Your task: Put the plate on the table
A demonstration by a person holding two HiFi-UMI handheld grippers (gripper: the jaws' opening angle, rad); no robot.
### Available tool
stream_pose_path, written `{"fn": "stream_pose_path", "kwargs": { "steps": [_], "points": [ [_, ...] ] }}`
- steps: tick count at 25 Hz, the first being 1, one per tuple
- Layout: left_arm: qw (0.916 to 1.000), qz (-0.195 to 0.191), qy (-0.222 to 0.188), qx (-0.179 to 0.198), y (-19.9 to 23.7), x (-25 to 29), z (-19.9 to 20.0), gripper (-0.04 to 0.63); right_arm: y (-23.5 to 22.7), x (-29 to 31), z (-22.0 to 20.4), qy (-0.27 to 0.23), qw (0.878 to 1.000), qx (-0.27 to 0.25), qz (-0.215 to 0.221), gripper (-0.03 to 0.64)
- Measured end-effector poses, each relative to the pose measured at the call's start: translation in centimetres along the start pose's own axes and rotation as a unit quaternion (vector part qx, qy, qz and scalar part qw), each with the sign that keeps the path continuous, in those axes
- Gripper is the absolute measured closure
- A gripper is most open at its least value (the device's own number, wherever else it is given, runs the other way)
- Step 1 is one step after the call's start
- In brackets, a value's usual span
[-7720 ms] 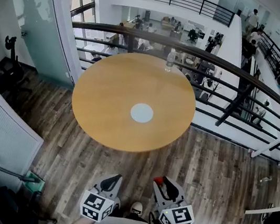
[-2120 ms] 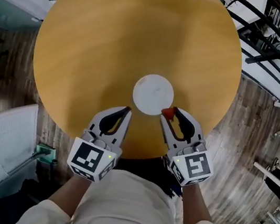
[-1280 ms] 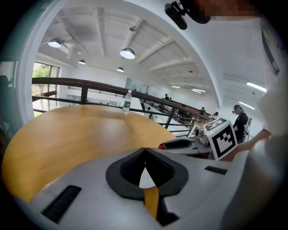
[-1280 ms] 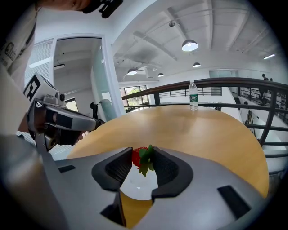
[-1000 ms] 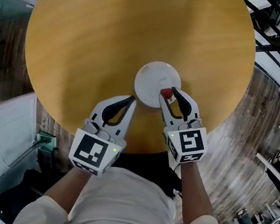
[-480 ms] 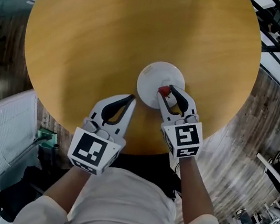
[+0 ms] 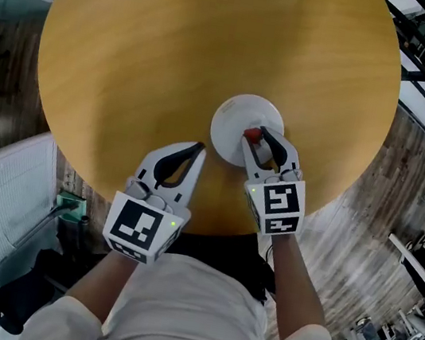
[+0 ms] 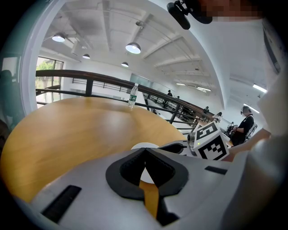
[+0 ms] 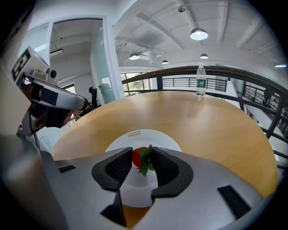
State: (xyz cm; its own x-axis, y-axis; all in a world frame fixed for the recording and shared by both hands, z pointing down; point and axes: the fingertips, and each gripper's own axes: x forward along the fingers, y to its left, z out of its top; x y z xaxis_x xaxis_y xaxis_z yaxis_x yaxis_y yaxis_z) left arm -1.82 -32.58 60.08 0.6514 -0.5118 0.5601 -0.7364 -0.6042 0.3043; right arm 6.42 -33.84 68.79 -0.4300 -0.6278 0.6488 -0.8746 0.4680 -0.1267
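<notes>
Round wooden table (image 7: 175,54) on a plank floor (image 7: 402,197).

Head view: white plate (image 7: 238,113) lies flat on the table, under the tips of the right gripper (image 7: 260,137). That gripper is clamped on a red strawberry (image 7: 250,135), over the plate's near part; can't tell whether the fruit touches it. Left gripper (image 7: 191,153) sits just left of the plate, over bare wood near the table edge, apart from the plate.

Left gripper view: open hall, ceiling lamps (image 8: 133,47), dark railing (image 8: 90,78) past the far table edge, water bottle (image 8: 132,95) upright on the table far ahead. Jaws are together with nothing between them. Plate lies just ahead, with the right gripper's marker cube to the right.

Right gripper view: jaws pinch the strawberry at the tips, leaves toward the right jaw. Plate is directly below and ahead; bottle is far ahead, slightly right.
</notes>
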Motion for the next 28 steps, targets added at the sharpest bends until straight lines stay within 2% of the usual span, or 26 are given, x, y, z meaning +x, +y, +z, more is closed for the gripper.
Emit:
{"fn": "stream_pose_path", "kwargs": {
  "steps": [20, 28],
  "points": [
    [0.9999, 0.010, -0.006, -0.005, 0.58, -0.45, 0.25, 0.571, 0.39, 0.68, -0.53, 0.042, 0.999, -0.011, -0.001, 0.454],
    [0.9999, 0.014, -0.009, -0.003, 0.55, -0.84, 0.44, 0.571, 0.40, 0.41, 0.41, 0.032, 0.999, -0.011, -0.003, 0.446]
  ]
}}
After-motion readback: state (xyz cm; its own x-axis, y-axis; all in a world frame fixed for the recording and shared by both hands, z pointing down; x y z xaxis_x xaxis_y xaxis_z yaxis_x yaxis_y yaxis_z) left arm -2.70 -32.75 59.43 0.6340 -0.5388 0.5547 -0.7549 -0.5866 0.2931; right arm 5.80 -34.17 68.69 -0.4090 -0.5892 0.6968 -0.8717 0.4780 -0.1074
